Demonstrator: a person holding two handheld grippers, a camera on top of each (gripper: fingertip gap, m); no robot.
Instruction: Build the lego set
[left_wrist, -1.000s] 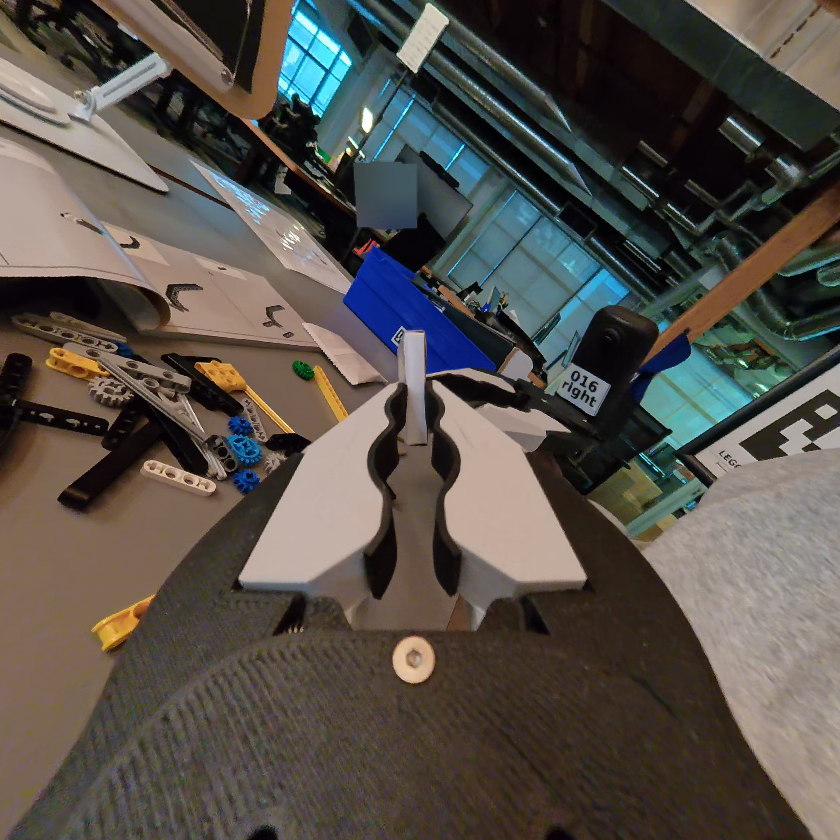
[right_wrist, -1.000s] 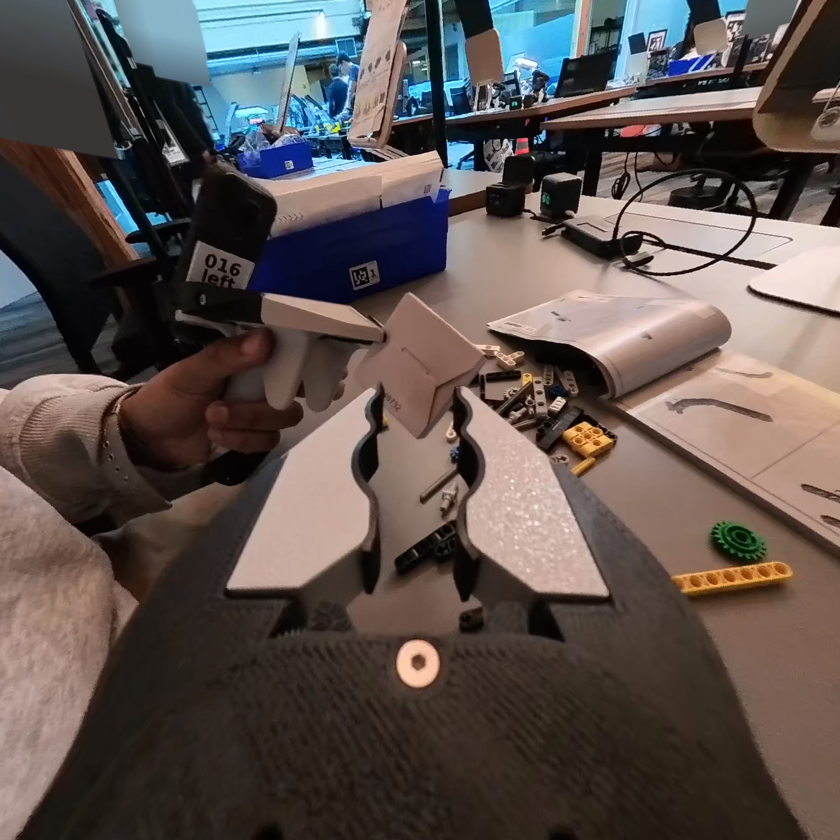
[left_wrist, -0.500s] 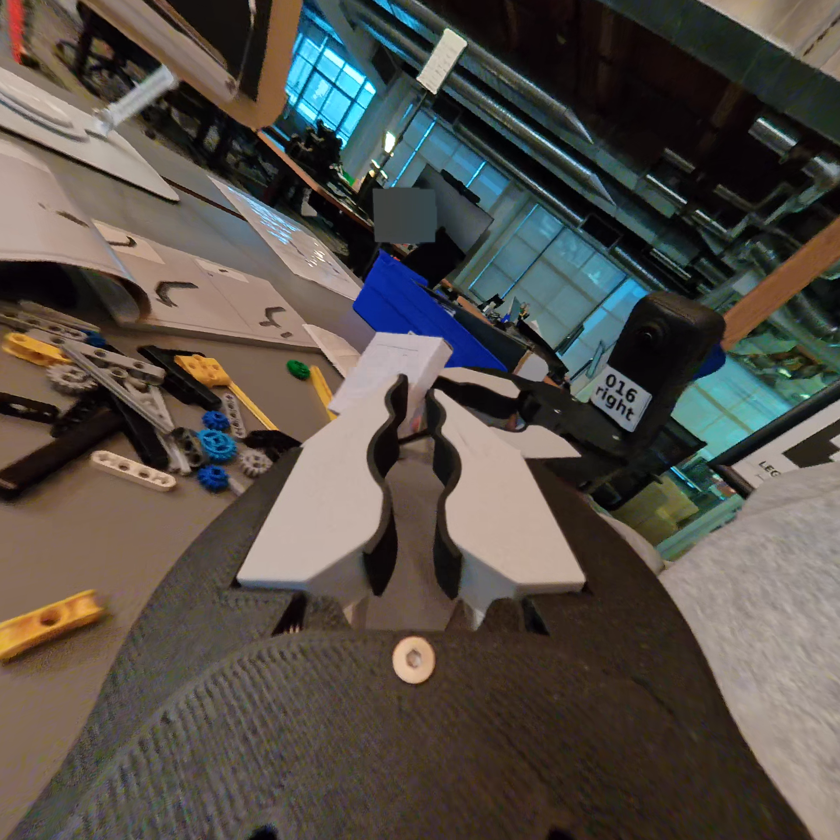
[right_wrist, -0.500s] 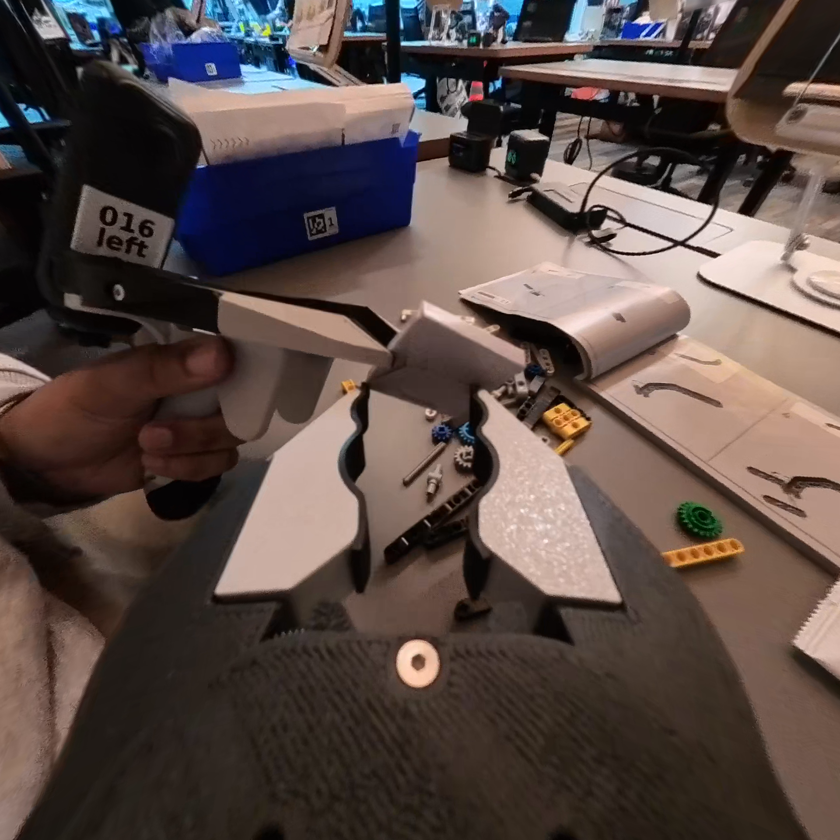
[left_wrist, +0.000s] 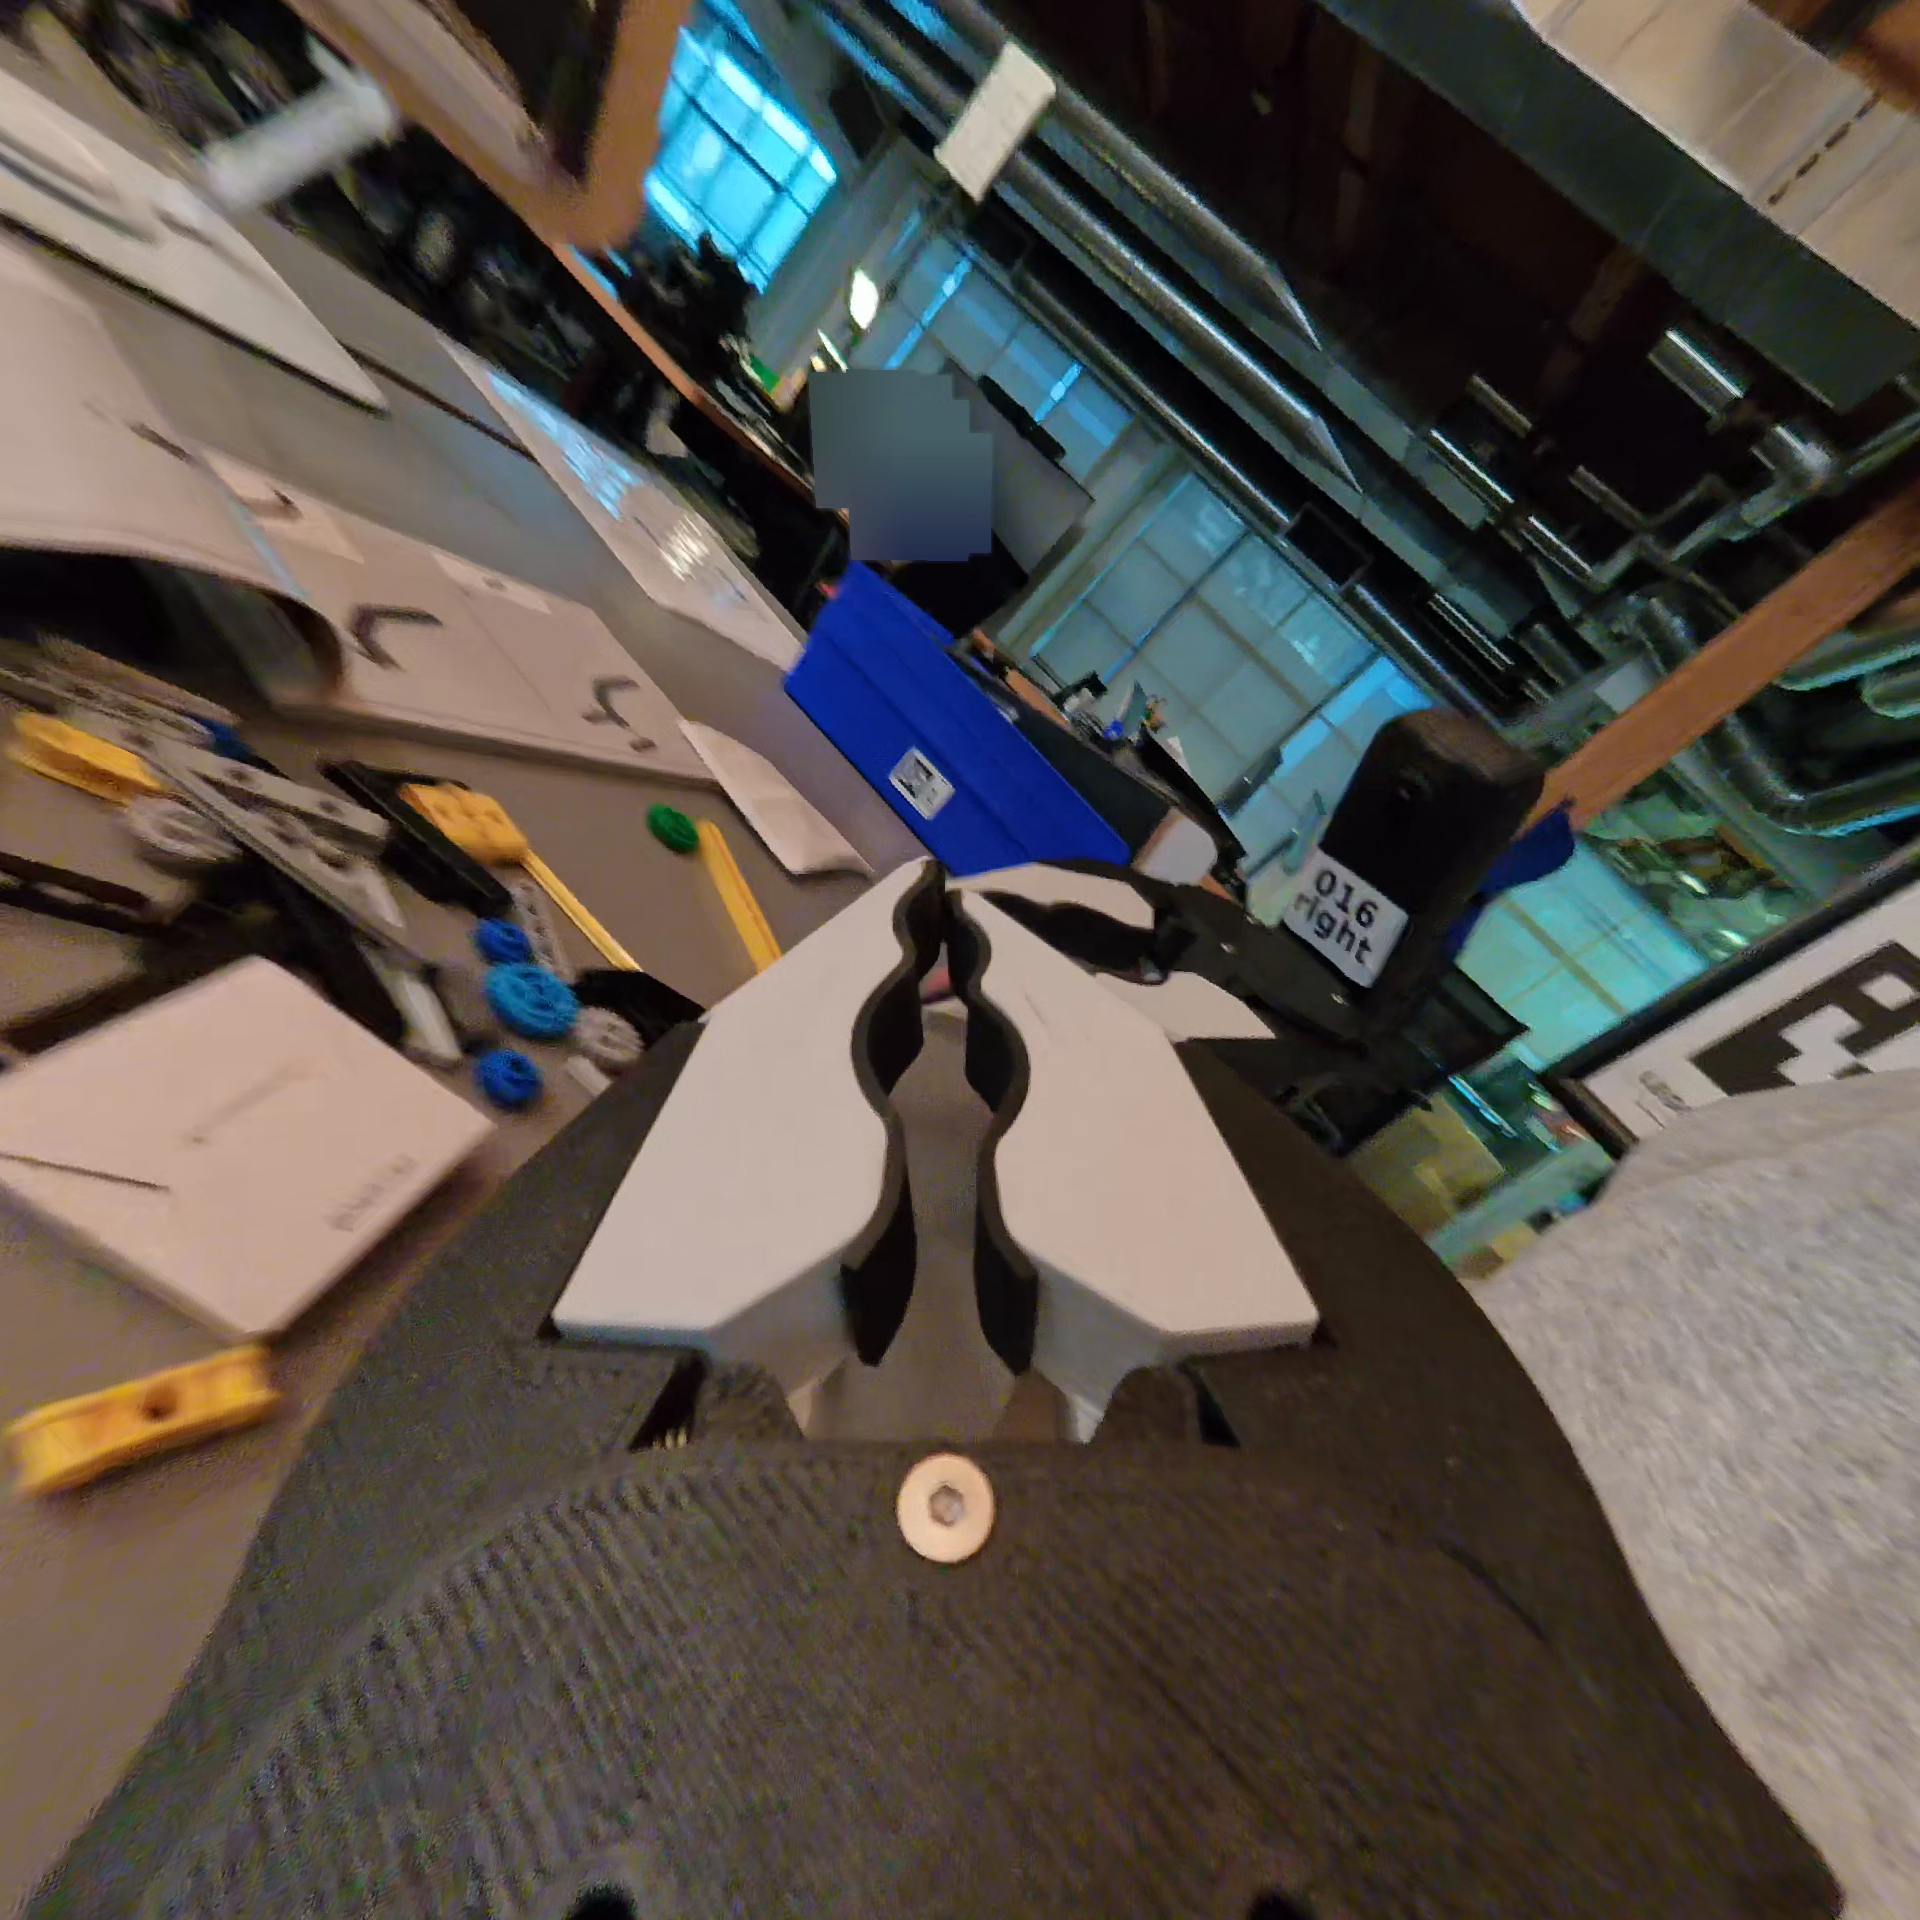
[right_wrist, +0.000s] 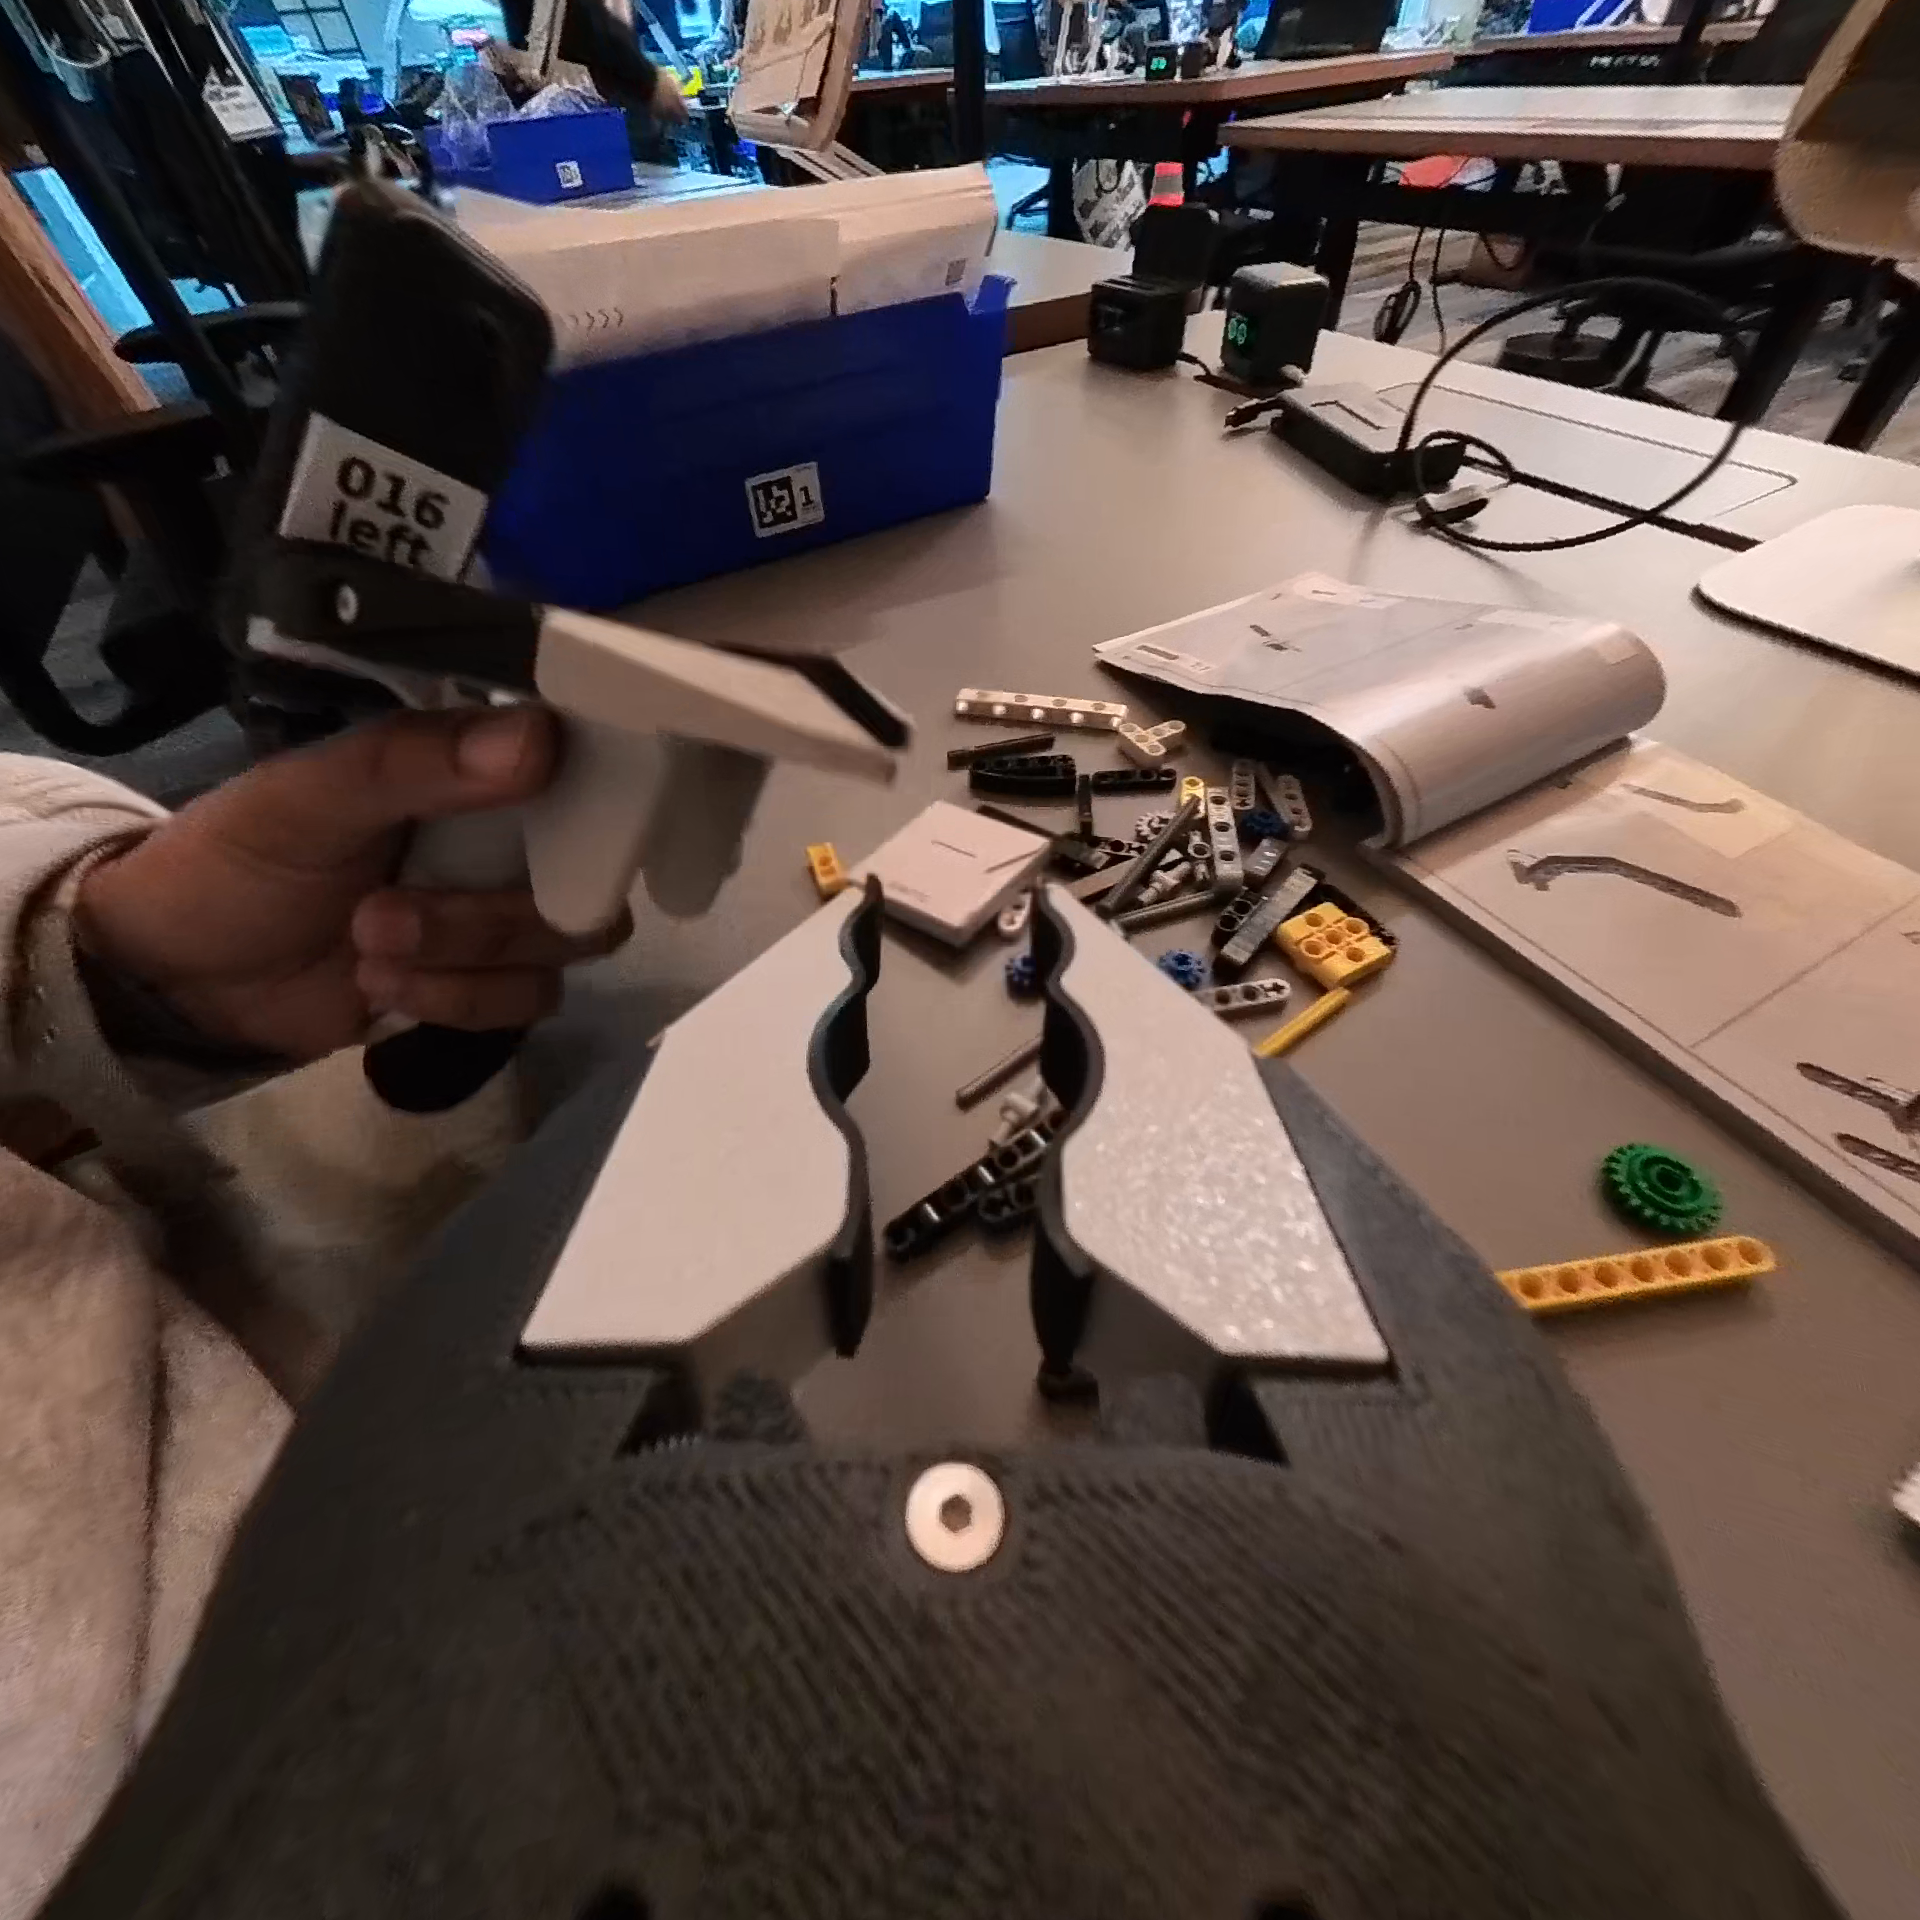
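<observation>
Released from the left gripper (left_wrist: 938, 883), whose jaws are now closed tip to tip on nothing, the flat white packet (right_wrist: 961, 868) that was pinched half a second ago is seen lying on the grey table (right_wrist: 1143, 540) at the near edge of the Lego pile (right_wrist: 1184, 831). The right gripper (right_wrist: 956, 904) is held with its jaws parted and empty above that pile.

Two grippers are counted, one packet, one green gear (right_wrist: 1660, 1188), and one long yellow beam (right_wrist: 1636, 1273) just beside it. Three blue gears (left_wrist: 525, 997) are made out in the left wrist view, and one short yellow piece (left_wrist: 140, 1415) apart from the rest. One folded instruction booklet (right_wrist: 1434, 686) and one blue bin (right_wrist: 748, 436) are also present.

The pieces in the pile overlap and cannot be counted reliably; part of the pile is hidden behind the right gripper's fingers (right_wrist: 1164, 1143). The left wrist view is blurred by motion. A hand (right_wrist: 312, 883) is seen on the left gripper's handle.

Further desks, cables and large windows are seen beyond in an open workshop.
</observation>
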